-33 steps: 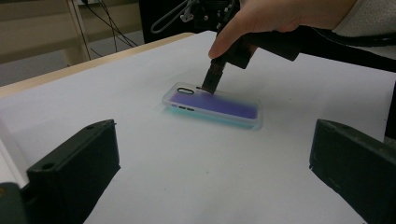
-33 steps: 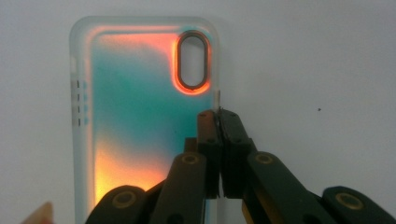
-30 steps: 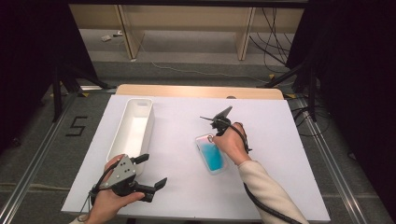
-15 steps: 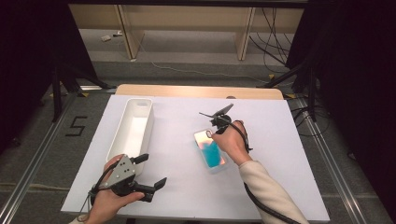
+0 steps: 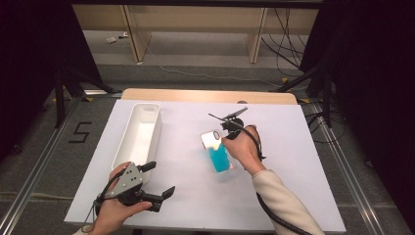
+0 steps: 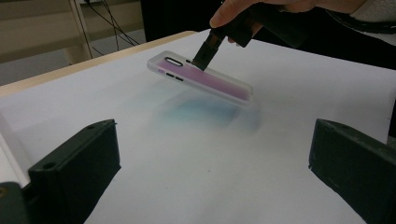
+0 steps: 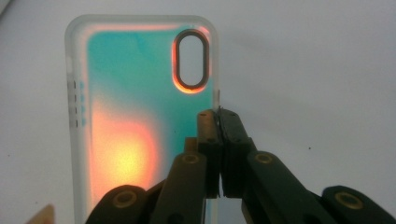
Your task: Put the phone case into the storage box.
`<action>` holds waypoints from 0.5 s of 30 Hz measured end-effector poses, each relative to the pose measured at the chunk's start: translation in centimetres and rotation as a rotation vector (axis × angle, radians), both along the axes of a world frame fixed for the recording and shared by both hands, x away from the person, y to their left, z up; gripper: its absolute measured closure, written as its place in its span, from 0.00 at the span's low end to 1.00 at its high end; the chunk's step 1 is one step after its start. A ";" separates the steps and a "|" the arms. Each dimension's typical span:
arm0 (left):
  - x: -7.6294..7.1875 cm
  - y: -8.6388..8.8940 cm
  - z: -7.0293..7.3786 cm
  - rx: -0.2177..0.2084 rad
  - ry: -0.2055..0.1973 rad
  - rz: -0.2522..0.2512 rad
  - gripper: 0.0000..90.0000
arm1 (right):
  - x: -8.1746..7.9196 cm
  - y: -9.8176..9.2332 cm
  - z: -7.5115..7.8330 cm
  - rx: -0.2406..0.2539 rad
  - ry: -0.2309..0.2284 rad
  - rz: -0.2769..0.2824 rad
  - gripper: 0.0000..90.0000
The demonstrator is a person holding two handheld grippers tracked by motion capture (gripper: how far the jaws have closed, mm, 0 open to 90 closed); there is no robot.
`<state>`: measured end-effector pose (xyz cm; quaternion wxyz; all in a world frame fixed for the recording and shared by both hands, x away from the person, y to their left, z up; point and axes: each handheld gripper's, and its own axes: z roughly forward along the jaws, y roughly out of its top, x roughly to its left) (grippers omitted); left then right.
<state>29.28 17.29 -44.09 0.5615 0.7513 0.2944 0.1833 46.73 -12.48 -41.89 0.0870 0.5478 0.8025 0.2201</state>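
Right gripper (image 5: 226, 128) clamped tight on the long edge of a phone case (image 5: 217, 151), pinching the rim close to the camera cutout. Case lifted off the table at a slant in the left gripper view (image 6: 201, 78), camera end higher, faint bluish shadow on the sheet right under it. Looks teal with an orange-pink glow from the right gripper view (image 7: 135, 112), purple-ish from the side, so some colour-shifting finish. Translucent frosted rim all round.

Left gripper (image 5: 147, 188) parked near the table's front edge, jaws spread wide with nothing between them, just bare sheet. Well apart from the case, which sits ahead of it and off toward the right gripper's side.

White bin (image 5: 138, 133), long and narrow, just ahead of the left gripper, empty inside as far as visible. Well to the left of the right gripper.

Surface: white sheet (image 5: 293, 147) covering the table, plain and matte, with a strip of wooden tabletop (image 5: 205, 95) poking out at the far edge beyond the right gripper.

Room: dark curtains both sides, grey floor, a "5" marked on the floor (image 5: 80, 132) left of the bin, cables (image 5: 288, 29) trailing past pale shelf legs at the back, metal rails along the table's flanks.
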 end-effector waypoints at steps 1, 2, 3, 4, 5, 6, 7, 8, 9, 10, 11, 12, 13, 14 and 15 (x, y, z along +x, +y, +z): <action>0.0 0.0 0.0 0.001 -0.002 0.004 0.02 | -0.1 -0.1 0.1 0.005 -0.011 0.017 0.99; 0.0 0.0 0.0 0.006 -0.004 0.003 0.02 | -0.1 -0.1 0.2 0.019 -0.015 0.012 0.99; -0.1 0.0 0.1 0.012 -0.003 0.003 0.02 | -0.3 0.0 0.3 0.033 -0.007 -0.001 0.99; 0.0 0.0 0.0 0.003 -0.004 0.001 0.02 | -0.3 0.0 0.4 0.026 -0.021 0.004 0.99; 0.0 0.0 0.0 0.001 -0.002 0.001 0.02 | -0.4 0.1 0.6 0.038 -0.028 0.000 0.99; 0.0 0.0 0.0 0.003 -0.004 0.003 0.02 | -0.5 0.1 0.6 0.037 -0.038 -0.004 0.99; 0.0 0.0 0.0 0.003 -0.004 0.003 0.02 | -0.6 0.1 0.7 0.046 -0.043 -0.006 0.99; 0.0 0.0 0.0 0.007 -0.004 0.007 0.02 | -0.4 -0.1 0.6 0.040 -0.090 0.026 0.99; -0.1 0.0 0.0 0.015 -0.002 0.012 0.02 | -0.4 -0.2 0.7 0.032 -0.103 0.046 0.99; 0.0 0.0 0.0 0.018 -0.002 0.011 0.02 | -0.4 -0.2 0.7 0.040 -0.118 0.043 0.99; 0.0 0.0 0.0 0.026 -0.007 0.006 0.02 | -0.4 -0.3 0.8 0.043 -0.125 0.052 0.99; 0.1 0.0 0.0 0.024 -0.008 0.005 0.02 | -0.5 -0.2 1.0 0.056 -0.121 0.036 0.99; 0.0 0.0 0.0 0.022 -0.005 0.011 0.02 | -0.5 -0.3 1.0 0.056 -0.142 0.048 0.99; 0.0 0.0 0.0 0.023 -0.005 0.010 0.02 | -0.6 -0.3 1.0 0.066 -0.152 0.045 0.99; 0.0 0.0 0.0 0.023 -0.001 0.011 0.02 | -0.6 -0.2 1.1 0.072 -0.157 0.036 0.99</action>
